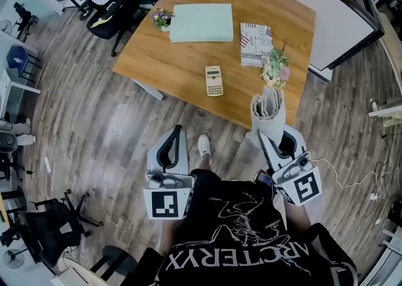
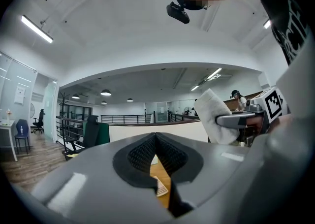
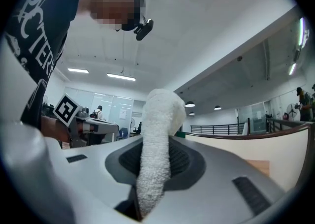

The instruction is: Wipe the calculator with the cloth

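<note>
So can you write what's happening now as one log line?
right gripper: shut on cloth | left gripper: shut, empty | calculator: on table, untouched | wiping: not started

Your cloth (image 1: 268, 105) is plain white terry. The calculator (image 1: 214, 81) is cream with pale keys. The counter (image 1: 188, 58) is honey-brown wood grain. The pad (image 1: 201, 22) is mint green and the book (image 1: 256, 44) has a stars-and-stripes print. Your left gripper (image 2: 156, 138) and right gripper (image 3: 156, 144) are grey, with black ribbed pads and black-and-white square markers.
</note>
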A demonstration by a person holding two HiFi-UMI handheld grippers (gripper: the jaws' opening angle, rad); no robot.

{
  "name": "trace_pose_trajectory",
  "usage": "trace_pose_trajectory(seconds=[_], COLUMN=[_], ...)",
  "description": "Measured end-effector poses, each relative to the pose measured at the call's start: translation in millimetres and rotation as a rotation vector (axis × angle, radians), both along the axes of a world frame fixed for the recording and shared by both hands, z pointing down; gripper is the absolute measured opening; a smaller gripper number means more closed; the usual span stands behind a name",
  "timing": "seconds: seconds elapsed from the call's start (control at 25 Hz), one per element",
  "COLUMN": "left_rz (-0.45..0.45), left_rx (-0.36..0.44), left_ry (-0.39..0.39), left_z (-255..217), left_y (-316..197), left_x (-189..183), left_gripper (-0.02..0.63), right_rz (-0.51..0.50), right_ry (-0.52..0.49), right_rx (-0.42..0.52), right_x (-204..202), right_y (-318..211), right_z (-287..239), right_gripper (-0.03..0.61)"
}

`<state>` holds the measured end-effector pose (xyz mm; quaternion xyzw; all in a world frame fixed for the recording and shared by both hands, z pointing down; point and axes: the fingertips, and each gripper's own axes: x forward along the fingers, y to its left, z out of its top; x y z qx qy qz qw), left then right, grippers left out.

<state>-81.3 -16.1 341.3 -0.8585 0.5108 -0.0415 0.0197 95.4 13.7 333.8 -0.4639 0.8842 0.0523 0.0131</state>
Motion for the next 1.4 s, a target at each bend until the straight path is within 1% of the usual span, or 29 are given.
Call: trace_pose_trajectory(seconds=[0.08,0.24,0.36,0.44,0.52,0.68,0.76,0.88,0.96,1.04,1.12,1.16,1.2,1.28,1.32,1.4], left_rz=[0.032,0.083,0.142,0.165,0.171,0.177,0.166,0.154,0.145,0.127,0.117,0.112,0.106,0.090,0.081,0.059], left_rx=[-0.035,-0.039,-0.050,-0.049,-0.048,-0.077,-0.085,-0.074,-0.067,-0.074,-0.080,-0.081,-0.083,-0.085,-0.085,-0.082], left_ry=[-0.010,-0.020,-0.025,-0.010,0.006,-0.018,-0.013,-0.013,-0.019,-0.016,-0.021,-0.025,-0.026,-0.023,-0.022,-0.026], left_z=[1,-3,-4,-6,-7,3,4,0,-1,0,1,1,2,1,0,-2], left_y=[-34,-100,-134,-153,-165,-177,-179,-180,-184,-185,-182,-180,-178,-174,-172,-167], left_x=[-6,-18,-21,-21,-19,-14,-11,-7,-4,0,4,6,7,8,7,5], left_gripper=[0.009,0.009,0.009,0.009,0.009,0.009,0.009,0.009,0.009,0.009,0.009,0.009,0.009,0.009,0.009,0.009], right_rz=[0.025,0.084,0.126,0.151,0.166,0.170,0.157,0.128,0.107,0.069,0.008,-0.027,-0.061,-0.138,-0.192,-0.304], right_ry=[0.009,0.015,0.019,0.023,0.028,0.031,0.038,0.054,0.082,0.138,0.220,0.271,0.321,0.415,0.472,0.621], right_rx=[0.002,-0.003,-0.010,-0.013,-0.023,-0.047,-0.059,-0.074,-0.064,-0.041,-0.021,-0.029,-0.076,-0.231,-0.271,-0.280], right_x=[-8,-19,-22,-22,-20,-13,-11,-11,-11,-13,-19,-22,-25,-33,-40,-54], right_y=[-31,-94,-127,-143,-153,-168,-174,-182,-188,-193,-198,-201,-205,-215,-223,-242], right_z=[-6,-10,-12,-13,-10,-1,5,11,13,17,27,36,51,96,117,157], right_gripper=[0.089,0.089,0.089,0.089,0.089,0.089,0.089,0.089,0.089,0.089,0.089,0.089,0.089,0.089,0.089,0.089])
